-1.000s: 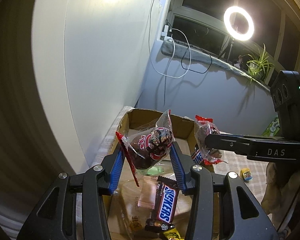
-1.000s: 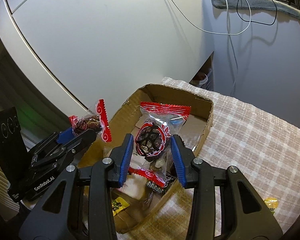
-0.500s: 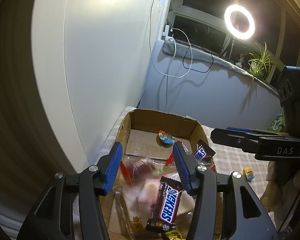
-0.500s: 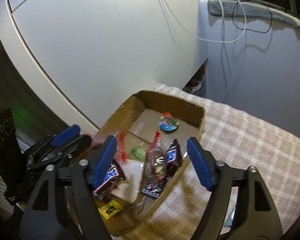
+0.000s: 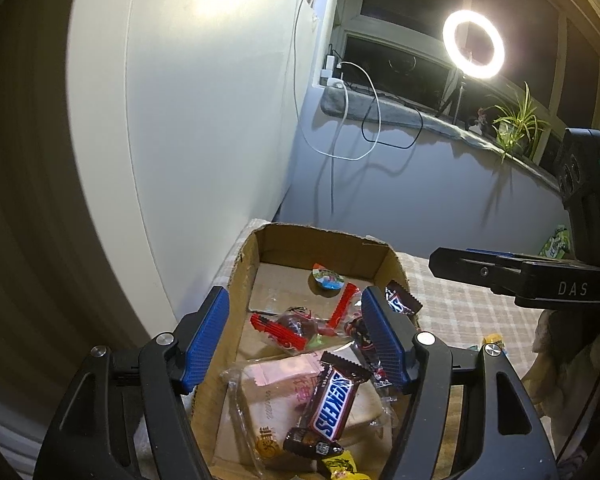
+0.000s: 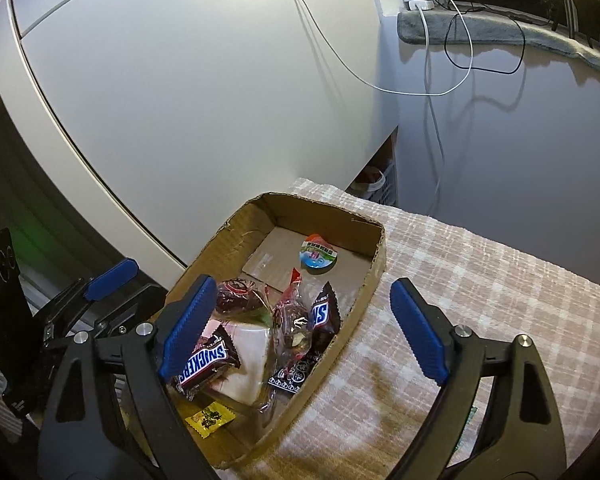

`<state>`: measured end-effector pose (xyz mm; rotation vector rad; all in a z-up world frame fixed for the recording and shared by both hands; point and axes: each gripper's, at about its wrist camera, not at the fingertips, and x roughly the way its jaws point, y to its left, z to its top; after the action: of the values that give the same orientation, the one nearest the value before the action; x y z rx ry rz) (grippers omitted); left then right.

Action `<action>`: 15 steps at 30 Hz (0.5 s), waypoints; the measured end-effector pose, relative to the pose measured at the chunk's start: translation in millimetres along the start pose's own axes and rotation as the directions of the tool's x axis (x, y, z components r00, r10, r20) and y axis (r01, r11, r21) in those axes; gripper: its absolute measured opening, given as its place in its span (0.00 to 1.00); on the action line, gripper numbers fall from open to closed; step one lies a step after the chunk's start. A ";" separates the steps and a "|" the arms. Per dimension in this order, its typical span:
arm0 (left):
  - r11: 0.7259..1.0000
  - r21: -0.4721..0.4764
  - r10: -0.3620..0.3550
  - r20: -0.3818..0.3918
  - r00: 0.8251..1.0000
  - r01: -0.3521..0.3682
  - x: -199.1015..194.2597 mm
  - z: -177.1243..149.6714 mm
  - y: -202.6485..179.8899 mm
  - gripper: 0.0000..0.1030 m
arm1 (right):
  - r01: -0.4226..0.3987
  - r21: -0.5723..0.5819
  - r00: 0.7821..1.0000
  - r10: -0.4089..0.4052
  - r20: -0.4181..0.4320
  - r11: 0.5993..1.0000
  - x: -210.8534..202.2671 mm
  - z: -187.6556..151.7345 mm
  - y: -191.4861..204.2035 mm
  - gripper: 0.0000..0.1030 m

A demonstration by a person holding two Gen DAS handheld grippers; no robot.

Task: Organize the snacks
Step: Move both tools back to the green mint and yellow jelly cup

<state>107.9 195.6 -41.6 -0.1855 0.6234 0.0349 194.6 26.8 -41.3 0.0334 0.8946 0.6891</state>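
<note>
A cardboard box (image 5: 324, 236) (image 6: 374, 268) stands on a checked cloth and holds several snacks: two red-edged clear packets (image 5: 296, 326) (image 6: 290, 318), two Snickers bars (image 5: 334, 400) (image 6: 206, 360), a pink-white packet (image 5: 276, 384), a round jelly cup (image 5: 326, 278) (image 6: 317, 256) and a yellow sachet (image 6: 210, 418). My left gripper (image 5: 294, 336) is open and empty above the box's near end. My right gripper (image 6: 300, 330) is open and empty over the box's right wall. The right gripper also shows in the left wrist view (image 5: 500, 276).
The box sits at the cloth-covered table's (image 6: 480, 300) left edge, close to a white cabinet wall (image 6: 220, 100). A small yellow sweet (image 5: 493, 339) lies on the cloth right of the box. A ring light (image 5: 473, 44), plants and cables are on the windowsill behind.
Both grippers opened and let go of their red-edged snack packets, which dropped into the box. Both grippers have drawn back slightly.
</note>
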 end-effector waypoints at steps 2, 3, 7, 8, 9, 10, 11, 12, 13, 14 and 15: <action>1.000 0.003 -0.002 0.004 1.000 0.002 -2.1 0.5 -2.6 0.66 | 0.000 0.000 1.000 0.000 0.003 1.000 -3.1 -1.0 -0.3 0.88; 1.000 0.006 -0.003 0.005 1.000 0.003 -3.5 0.5 -4.2 0.66 | 0.001 -0.001 1.000 -0.001 0.005 1.000 -5.2 -1.7 -0.5 0.88; 1.000 0.018 -0.009 0.015 1.000 0.009 -9.2 1.0 -11.4 0.66 | 0.005 -0.003 1.000 -0.005 0.010 1.000 -14.6 -5.1 -2.2 0.88; 1.000 0.021 -0.013 0.017 1.000 0.013 -11.1 1.0 -14.1 0.66 | 0.006 -0.003 1.000 -0.006 0.012 1.000 -16.6 -5.7 -2.6 0.88; 1.000 0.024 -0.017 0.019 1.000 0.016 -12.6 0.9 -16.2 0.66 | 0.007 -0.002 1.000 -0.007 0.015 1.000 -20.0 -6.8 -3.7 0.88; 0.999 0.027 -0.019 0.020 1.000 0.018 -13.9 0.7 -18.5 0.66 | 0.008 -0.002 1.000 -0.008 0.016 1.000 -22.1 -7.5 -4.4 0.88; 0.999 0.031 -0.022 0.021 1.000 0.021 -15.2 0.4 -20.1 0.66 | 0.013 -0.002 1.000 -0.013 0.019 1.000 -25.2 -8.3 -5.6 0.88; 0.999 0.034 -0.025 0.021 0.999 0.024 -16.1 0.0 -23.0 0.66 | 0.017 -0.002 1.000 -0.017 0.022 1.000 -28.6 -9.0 -7.2 0.88; 0.999 0.036 -0.027 0.022 0.999 0.026 -17.0 -0.2 -25.3 0.66 | 0.020 -0.001 0.999 -0.020 0.026 1.000 -32.7 -10.3 -9.4 0.88; 0.999 0.041 -0.031 0.021 0.999 0.031 -17.8 -0.5 -28.9 0.66 | 0.022 0.000 0.999 -0.022 0.028 1.000 -35.2 -11.2 -10.7 0.88; 0.998 0.046 -0.034 0.021 0.999 0.033 -18.4 -0.9 -31.9 0.66 | 0.027 0.001 0.999 -0.027 0.031 1.000 -39.3 -12.8 -13.4 0.88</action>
<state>95.3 164.5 -26.5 -0.1513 0.5985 -0.0100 175.7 -9.2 -25.8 0.0325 0.8643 0.6616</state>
